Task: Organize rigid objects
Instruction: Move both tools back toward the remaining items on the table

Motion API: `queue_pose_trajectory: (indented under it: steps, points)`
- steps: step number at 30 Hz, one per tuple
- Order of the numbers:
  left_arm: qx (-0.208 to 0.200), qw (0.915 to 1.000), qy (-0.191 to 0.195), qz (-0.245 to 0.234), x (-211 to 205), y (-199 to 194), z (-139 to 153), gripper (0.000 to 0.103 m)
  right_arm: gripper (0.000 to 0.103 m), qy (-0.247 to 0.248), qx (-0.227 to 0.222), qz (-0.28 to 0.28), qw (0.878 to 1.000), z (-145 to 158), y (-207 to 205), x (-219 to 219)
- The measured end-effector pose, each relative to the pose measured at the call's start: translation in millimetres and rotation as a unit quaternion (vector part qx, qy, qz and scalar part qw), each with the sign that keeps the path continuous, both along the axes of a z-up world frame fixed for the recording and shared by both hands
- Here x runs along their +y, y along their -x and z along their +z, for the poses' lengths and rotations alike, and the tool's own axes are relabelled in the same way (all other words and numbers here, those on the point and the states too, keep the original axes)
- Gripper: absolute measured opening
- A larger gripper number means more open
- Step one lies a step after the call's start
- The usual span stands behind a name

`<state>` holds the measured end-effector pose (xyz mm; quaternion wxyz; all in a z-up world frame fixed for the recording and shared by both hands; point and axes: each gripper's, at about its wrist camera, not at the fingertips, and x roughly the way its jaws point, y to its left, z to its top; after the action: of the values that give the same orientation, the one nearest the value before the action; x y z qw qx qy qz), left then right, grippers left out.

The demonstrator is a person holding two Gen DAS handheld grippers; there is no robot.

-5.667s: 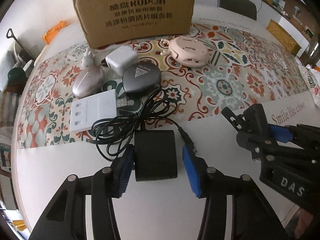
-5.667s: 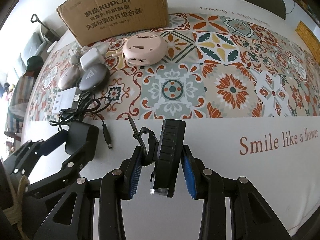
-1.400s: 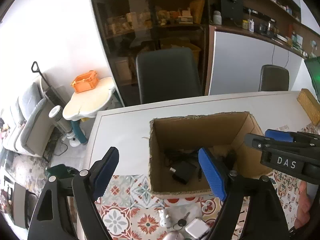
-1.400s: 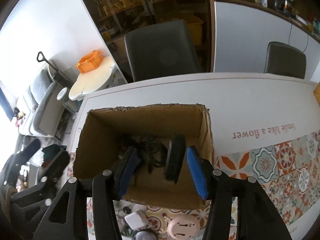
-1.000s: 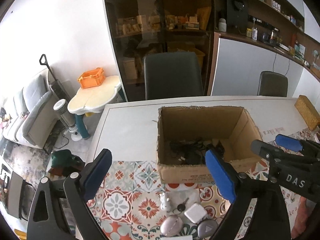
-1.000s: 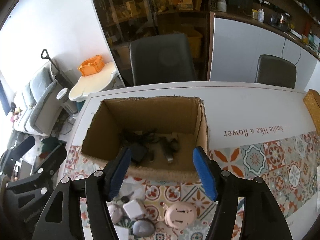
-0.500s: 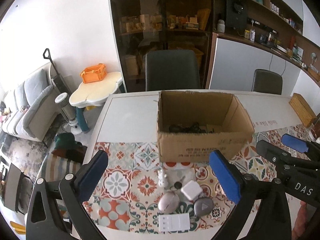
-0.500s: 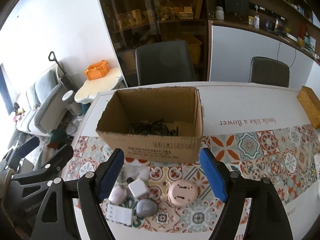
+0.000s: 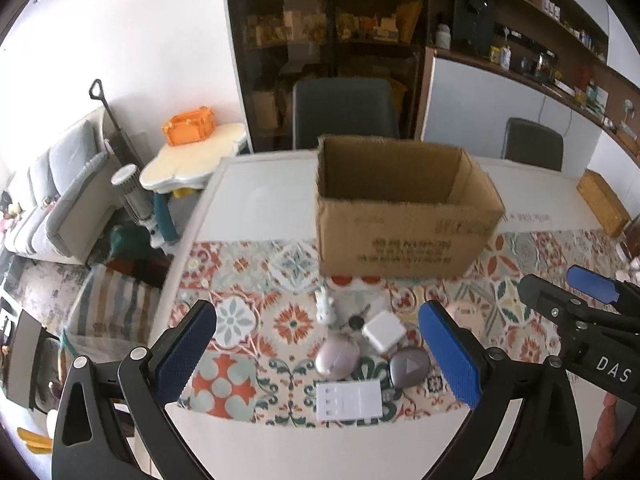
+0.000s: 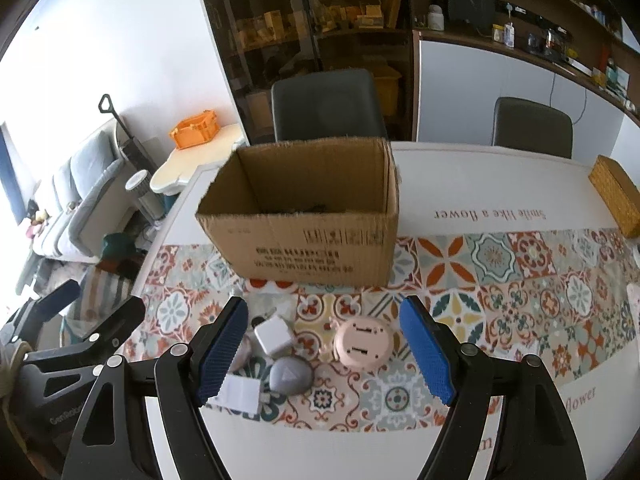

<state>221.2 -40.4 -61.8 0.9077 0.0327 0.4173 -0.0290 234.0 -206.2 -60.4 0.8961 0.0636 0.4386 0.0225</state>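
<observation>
An open cardboard box stands on the patterned table runner, with dark cables barely showing inside. In front of it lie a white cube charger, a pinkish oval case, a grey oval case, a white flat adapter, a small white figurine and a round pink device. My left gripper is open and empty, above the small objects. My right gripper is open and empty, above the pink device.
The white table has a woven basket at its far right edge. Two dark chairs stand behind the table. A small side table with an orange crate and a sofa are on the left.
Both grippers dropped a black charger and a black item into the box, opened, and pulled back and down toward me. The box now looks farther away and the small objects are between the fingers.
</observation>
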Motion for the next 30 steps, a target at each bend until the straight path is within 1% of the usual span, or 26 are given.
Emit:
queue_pose_trajectory:
  steps: [7,13,19,23,30]
  points:
    - [0.031,0.9995,0.01,0.001,1,8,-19,0.103,0.078,-0.014,0.033,0.006,0.999,-28,14,1]
    - [0.047,0.9989,0.003,-0.005,1,15,-36,0.103,0.078,-0.018,0.052,0.007,0.998,-44,19,1]
    - [0.084,0.9964,0.008,-0.015,0,21,-63,0.103,0.078,-0.016,0.078,0.006,0.997,-63,24,2]
    - [0.104,0.9943,0.004,-0.02,-2,24,-79,0.103,0.078,-0.013,0.098,0.011,0.995,-78,27,3]
    - [0.13,0.9912,-0.001,-0.022,-4,26,-99,0.103,0.078,-0.018,0.131,0.01,0.991,-100,31,2]
